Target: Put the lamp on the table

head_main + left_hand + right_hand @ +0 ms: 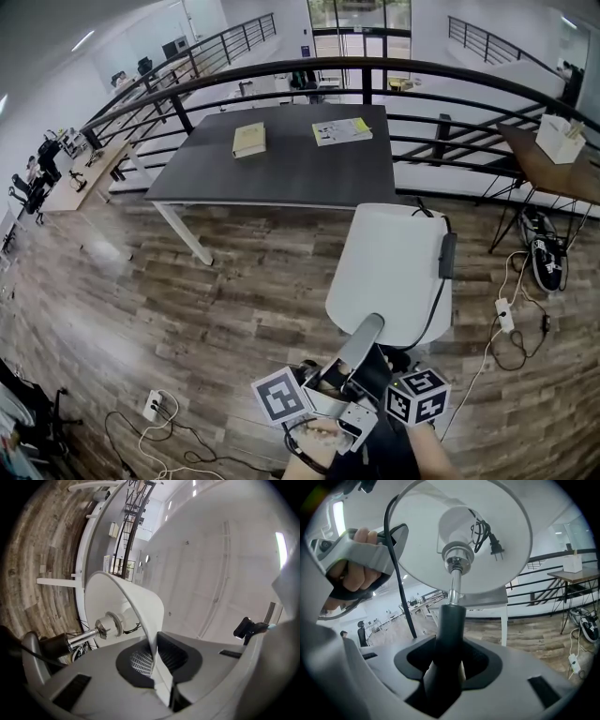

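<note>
The lamp has a white shade [389,272] and a silver-and-black stem [359,343]; I hold it above the wooden floor, short of the dark grey table [281,169]. My left gripper [161,670] is shut on the thin rim of the shade [140,606], and the bulb socket [109,623] shows inside it. My right gripper [447,667] is shut on the lamp's dark stem [451,625] below the shade [459,531]. The lamp's black cord [398,573] hangs beside the stem, and its plug [496,550] lies inside the shade. Both marker cubes [281,396] [417,396] sit at the bottom of the head view.
A yellowish book [248,140] and papers [341,131] lie on the table. A black railing [394,67] curves behind it. At the right stands a wooden side table [553,173] with a white box [560,138]. Power strips and cables [504,314] [155,405] lie on the floor.
</note>
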`<state>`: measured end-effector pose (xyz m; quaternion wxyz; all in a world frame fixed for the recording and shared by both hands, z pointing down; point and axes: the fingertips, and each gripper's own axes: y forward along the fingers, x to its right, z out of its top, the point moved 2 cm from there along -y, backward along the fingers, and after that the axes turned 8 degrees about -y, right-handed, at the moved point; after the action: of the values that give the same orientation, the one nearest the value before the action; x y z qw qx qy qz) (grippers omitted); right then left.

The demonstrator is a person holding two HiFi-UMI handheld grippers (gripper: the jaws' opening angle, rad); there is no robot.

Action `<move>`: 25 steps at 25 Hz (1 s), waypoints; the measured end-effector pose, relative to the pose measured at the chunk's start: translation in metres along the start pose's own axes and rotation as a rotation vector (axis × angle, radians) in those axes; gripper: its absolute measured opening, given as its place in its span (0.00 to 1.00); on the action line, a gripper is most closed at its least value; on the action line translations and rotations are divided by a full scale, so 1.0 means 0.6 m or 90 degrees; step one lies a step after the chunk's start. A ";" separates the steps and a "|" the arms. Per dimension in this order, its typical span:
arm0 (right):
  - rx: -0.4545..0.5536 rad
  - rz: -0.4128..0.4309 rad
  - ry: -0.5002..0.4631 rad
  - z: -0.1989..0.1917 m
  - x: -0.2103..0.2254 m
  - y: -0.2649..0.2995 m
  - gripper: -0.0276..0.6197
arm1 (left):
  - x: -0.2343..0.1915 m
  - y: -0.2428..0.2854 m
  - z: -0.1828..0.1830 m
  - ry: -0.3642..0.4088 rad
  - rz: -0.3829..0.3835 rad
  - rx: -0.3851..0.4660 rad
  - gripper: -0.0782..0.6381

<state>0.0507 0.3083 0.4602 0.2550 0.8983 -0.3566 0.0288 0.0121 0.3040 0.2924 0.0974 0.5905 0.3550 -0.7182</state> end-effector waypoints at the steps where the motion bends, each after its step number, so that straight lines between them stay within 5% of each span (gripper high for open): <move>1: -0.001 0.001 0.000 0.005 0.008 0.009 0.33 | -0.005 0.009 0.008 0.000 0.001 0.000 0.16; 25: -0.019 0.044 -0.038 0.196 0.229 0.254 0.34 | -0.094 0.271 0.252 0.023 0.001 0.046 0.16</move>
<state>0.0380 0.0721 0.4565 0.2567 0.8819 -0.3954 0.0055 0.0013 0.0754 0.2873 0.0703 0.6068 0.3302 -0.7196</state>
